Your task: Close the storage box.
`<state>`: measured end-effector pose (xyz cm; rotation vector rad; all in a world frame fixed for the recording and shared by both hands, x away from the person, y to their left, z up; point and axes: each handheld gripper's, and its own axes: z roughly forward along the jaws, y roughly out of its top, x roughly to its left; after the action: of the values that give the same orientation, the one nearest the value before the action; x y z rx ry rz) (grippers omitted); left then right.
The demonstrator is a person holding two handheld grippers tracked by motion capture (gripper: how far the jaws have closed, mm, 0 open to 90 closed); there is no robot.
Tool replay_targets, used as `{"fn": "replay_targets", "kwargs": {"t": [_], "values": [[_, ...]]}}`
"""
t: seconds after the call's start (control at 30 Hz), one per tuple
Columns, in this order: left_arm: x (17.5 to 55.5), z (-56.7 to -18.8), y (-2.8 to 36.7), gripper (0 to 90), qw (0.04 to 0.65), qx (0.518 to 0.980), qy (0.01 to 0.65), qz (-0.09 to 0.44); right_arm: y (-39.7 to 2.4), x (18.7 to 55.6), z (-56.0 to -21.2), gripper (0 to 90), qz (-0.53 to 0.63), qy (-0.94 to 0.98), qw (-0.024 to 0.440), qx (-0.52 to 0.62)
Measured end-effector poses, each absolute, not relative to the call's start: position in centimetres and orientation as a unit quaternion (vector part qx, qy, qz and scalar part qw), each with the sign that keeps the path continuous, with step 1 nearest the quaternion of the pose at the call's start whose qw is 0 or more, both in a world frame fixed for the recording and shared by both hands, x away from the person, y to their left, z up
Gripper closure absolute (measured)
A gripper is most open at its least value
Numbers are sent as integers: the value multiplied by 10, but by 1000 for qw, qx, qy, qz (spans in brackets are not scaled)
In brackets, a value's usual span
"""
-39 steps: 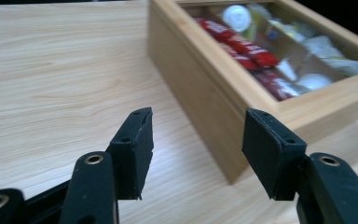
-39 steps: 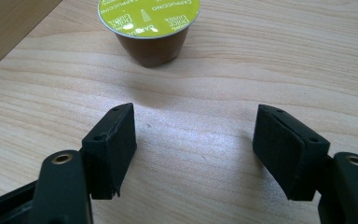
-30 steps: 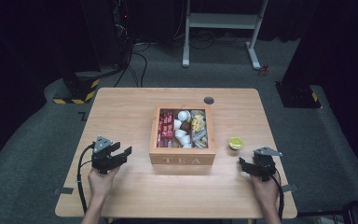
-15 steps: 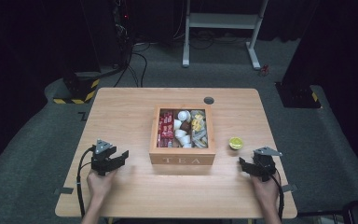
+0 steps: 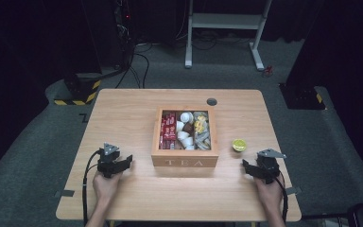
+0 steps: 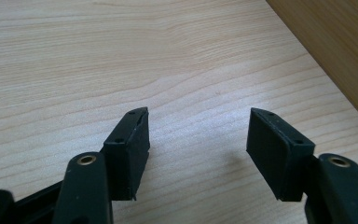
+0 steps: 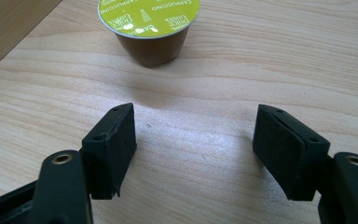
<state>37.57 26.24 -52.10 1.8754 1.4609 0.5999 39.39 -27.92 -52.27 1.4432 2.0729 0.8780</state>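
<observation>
- The coffee pod (image 7: pixel 148 29) is seen standing just right of the tea box (image 5: pixel 185 161).
- The right gripper (image 7: pixel 196 154) is held open and empty, with the pod straight ahead, nearer than the left gripper (image 6: pixel 198 154).
- The left gripper's jaws have just been opening, with nothing between them.

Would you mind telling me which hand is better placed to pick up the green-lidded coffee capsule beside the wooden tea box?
The right. Its claw stands open, facing the green-lidded brown coffee capsule just ahead. The left claw, also open, sits across the wooden tea box with bare table before it.
</observation>
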Motion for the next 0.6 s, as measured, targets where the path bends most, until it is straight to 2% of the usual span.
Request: {"fn": "replay_targets", "kwargs": {"t": [0.4, 0.6], "values": [[377, -528, 261, 383, 330, 723, 552, 251, -279, 394, -523, 302, 319, 754, 232, 525], [377, -528, 259, 309, 326, 726, 551, 250, -279, 394, -523, 302, 320, 754, 232, 525]]}}
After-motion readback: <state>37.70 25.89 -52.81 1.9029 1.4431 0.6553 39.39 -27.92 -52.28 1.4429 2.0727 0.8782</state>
